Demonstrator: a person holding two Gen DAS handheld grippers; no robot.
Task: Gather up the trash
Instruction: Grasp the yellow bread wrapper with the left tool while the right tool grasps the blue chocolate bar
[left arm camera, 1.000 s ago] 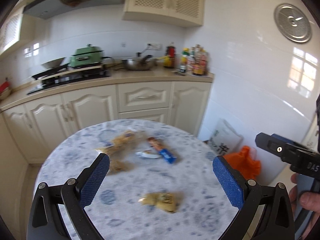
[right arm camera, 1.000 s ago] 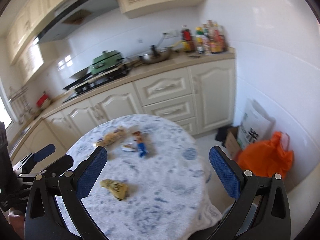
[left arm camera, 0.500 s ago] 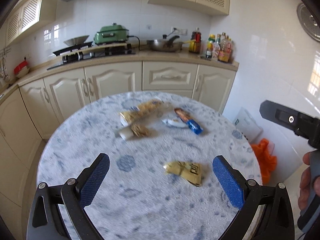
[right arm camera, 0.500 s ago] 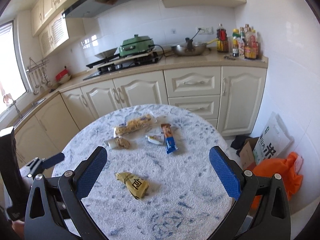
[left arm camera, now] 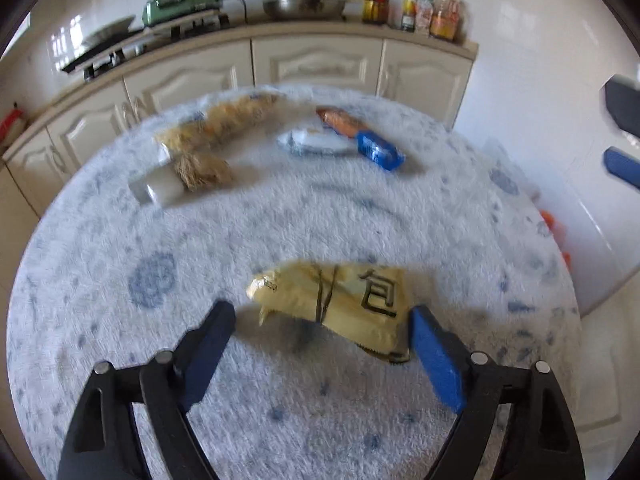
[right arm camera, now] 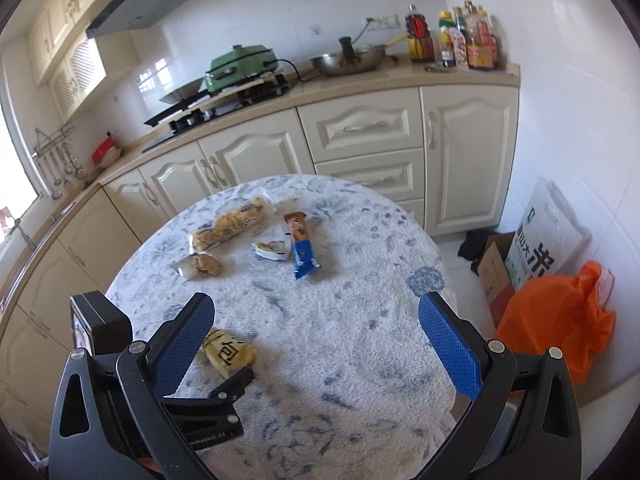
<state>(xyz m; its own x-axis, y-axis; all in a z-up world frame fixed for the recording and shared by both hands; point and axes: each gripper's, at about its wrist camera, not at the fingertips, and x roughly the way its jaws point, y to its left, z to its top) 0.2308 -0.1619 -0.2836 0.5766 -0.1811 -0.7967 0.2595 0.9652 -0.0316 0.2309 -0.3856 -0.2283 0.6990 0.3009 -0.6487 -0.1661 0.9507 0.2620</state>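
1. You are working in a home kitchen: cream cabinets (right arm camera: 360, 132) are running along the wall at twelve o'clock.
2. A gas hob (right arm camera: 224, 108), a wok (right arm camera: 348, 62) and sauce bottles (right arm camera: 460, 42) are sitting on the counter.

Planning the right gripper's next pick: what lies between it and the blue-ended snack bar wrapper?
In the right wrist view, only bare tablecloth separates the right gripper from the blue-ended wrapper.

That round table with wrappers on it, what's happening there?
A person is clearing trash off the table with a handheld gripper in each hand. The left gripper has come down around a yellow wrapper, its jaws just closing but not yet gripping. The right gripper hovers open. Four more wrappers lie farther back.
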